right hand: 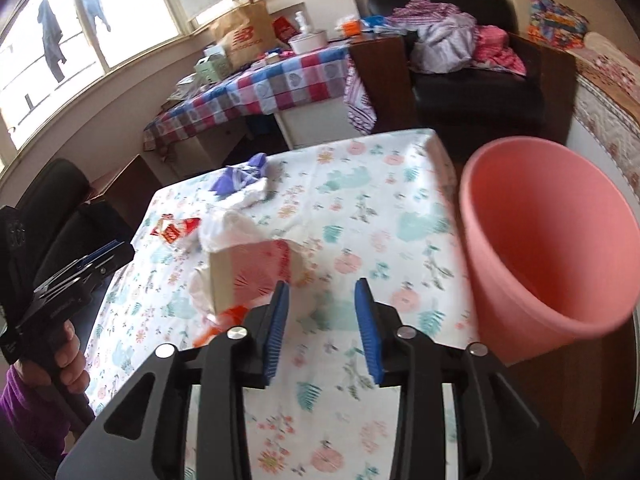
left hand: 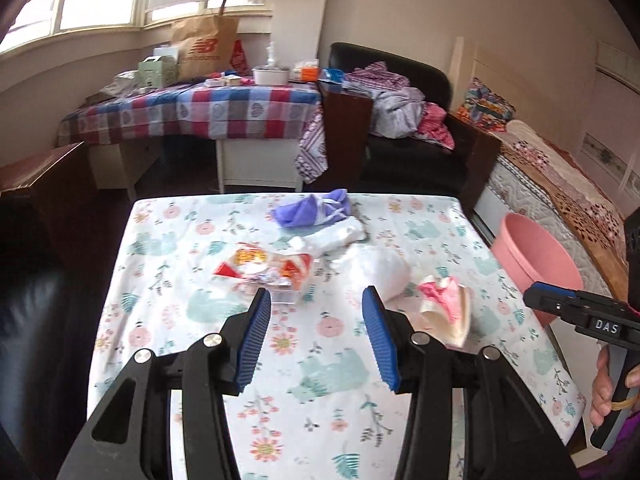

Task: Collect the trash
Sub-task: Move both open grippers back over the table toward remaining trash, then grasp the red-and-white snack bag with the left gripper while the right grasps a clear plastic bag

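Note:
Trash lies on the floral-cloth table [left hand: 320, 360]: a purple bag [left hand: 310, 208], a white plastic sheet [left hand: 340, 236], a red-and-orange snack wrapper [left hand: 264, 264], a crumpled white bag [left hand: 380, 272] and a pink-and-cream paper wrapper [left hand: 444, 308]. My left gripper [left hand: 316, 296] hovers open over the table's middle, just short of the snack wrapper, with nothing between its pads. My right gripper [right hand: 323, 286] is open and empty; the pink-and-cream wrapper [right hand: 256, 272] lies just left of its left finger. A pink bin [right hand: 540, 248] stands off the table's right edge.
Behind the table are a checkered-cloth table [left hand: 200, 112] crowded with bags and boxes, a dark armchair [left hand: 400, 120] piled with clothes, and a bed [left hand: 560, 184] at the right. A hand holds each gripper's handle at the frame edges.

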`<state>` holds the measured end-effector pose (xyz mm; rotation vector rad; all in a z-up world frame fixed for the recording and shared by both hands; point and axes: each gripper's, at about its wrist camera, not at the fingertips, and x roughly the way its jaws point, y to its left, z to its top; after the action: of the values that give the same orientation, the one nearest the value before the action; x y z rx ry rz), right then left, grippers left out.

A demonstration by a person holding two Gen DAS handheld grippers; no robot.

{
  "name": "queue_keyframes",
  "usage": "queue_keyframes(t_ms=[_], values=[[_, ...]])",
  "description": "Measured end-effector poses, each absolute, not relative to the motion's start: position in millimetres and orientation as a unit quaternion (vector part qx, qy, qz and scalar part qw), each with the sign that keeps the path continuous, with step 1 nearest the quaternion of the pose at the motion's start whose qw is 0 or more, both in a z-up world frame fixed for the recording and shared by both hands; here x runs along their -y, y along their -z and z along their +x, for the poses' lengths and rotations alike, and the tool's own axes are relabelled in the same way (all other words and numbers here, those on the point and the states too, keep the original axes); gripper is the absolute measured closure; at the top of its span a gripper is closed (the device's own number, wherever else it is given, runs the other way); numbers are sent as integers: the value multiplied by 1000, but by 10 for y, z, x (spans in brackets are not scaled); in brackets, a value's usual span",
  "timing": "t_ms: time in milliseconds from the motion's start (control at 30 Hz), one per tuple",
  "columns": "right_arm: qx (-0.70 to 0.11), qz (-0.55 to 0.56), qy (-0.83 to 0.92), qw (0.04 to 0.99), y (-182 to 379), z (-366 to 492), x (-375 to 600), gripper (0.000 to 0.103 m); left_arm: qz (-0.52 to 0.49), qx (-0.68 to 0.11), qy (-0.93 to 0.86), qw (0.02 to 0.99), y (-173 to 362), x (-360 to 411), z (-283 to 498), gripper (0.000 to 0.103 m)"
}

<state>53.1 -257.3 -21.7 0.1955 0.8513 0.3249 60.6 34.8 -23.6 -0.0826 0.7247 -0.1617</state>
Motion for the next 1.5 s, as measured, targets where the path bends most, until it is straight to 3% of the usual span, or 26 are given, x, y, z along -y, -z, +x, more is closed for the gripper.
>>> queue_keyframes(t_ms=[200,567,667,733,800,867,967,1100,1233,1500], values=[[-406,84,-196,888,94,706,2176,67,-56,-364,48,929,263,-794,827,55],[-442,71,-223,866,136,907,1843,67,-96,-411,36,906,646,-878,1482,55],[-449,71,-227,861,154,978,1809,57,-117,-426,54,896,790,-872,1513,56],[-452,71,-230,859,164,1037,1770,56,-113,-429,65,894,854,-831,1501,59],[-456,68,-230,857,176,1104,1733,56,-109,-429,73,894,894,-793,1493,73],[-460,64,-230,855,187,1164,1697,56,-113,-426,76,894,909,-786,1491,79],[-465,61,-233,852,167,1240,1649,56,-125,-421,78,895,860,-840,1469,78],[-470,66,-234,848,147,1340,1642,55,-123,-396,87,906,709,-922,1386,60],[-494,89,-238,831,214,1512,1587,54,-68,-396,84,912,726,-833,1436,60],[-542,131,-237,796,388,1782,1460,54,-51,-405,86,909,879,-754,1597,62]])
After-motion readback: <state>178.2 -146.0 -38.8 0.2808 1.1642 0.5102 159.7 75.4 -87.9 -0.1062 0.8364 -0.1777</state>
